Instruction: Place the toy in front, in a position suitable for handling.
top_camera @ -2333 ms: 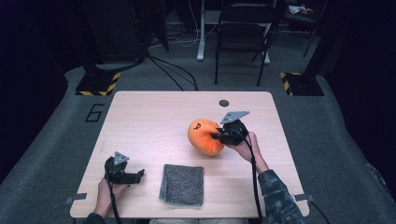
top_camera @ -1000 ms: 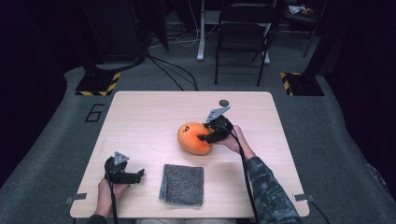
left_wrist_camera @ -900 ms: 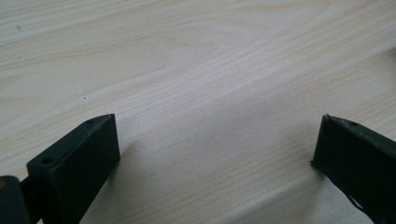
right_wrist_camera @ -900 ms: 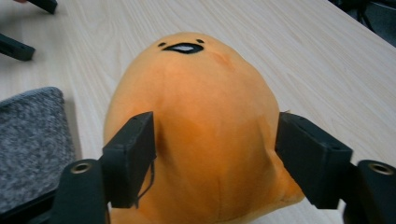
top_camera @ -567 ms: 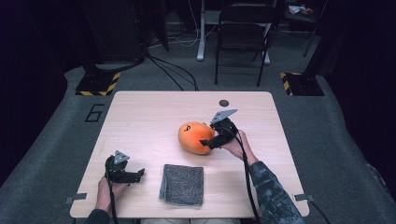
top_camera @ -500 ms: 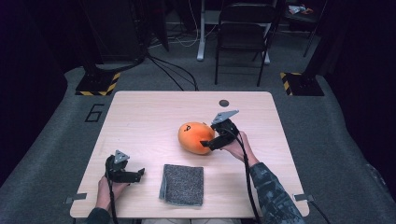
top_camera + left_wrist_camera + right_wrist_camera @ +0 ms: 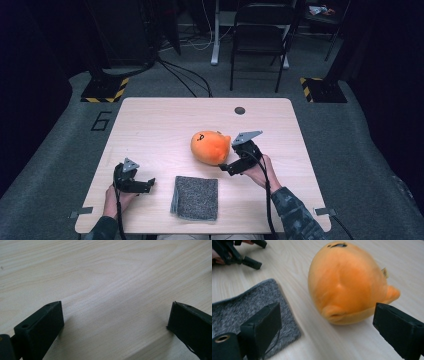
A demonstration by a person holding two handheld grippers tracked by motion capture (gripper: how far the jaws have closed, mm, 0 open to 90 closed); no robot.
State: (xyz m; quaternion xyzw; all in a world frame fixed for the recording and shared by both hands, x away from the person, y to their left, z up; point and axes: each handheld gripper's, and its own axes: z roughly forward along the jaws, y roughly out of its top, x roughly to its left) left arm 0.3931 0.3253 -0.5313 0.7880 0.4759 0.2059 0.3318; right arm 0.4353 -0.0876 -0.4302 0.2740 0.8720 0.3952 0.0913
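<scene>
Right gripper view: jaws wide, clear of plush

You have an orange plush toy with dark face markings at frame centre. Below it lies a speckled grey cloth on your pale wood-grain table.

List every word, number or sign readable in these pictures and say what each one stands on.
"6": a large dark numeral on the grey floor, beside the left far corner of the table.
Yellow and black hazard stripes, a sign without words: on the two dark floor bases.
Dark marks on the orange plush toy form a face, not text.
Nothing is legible on the grey cloth or either gripper.
</scene>
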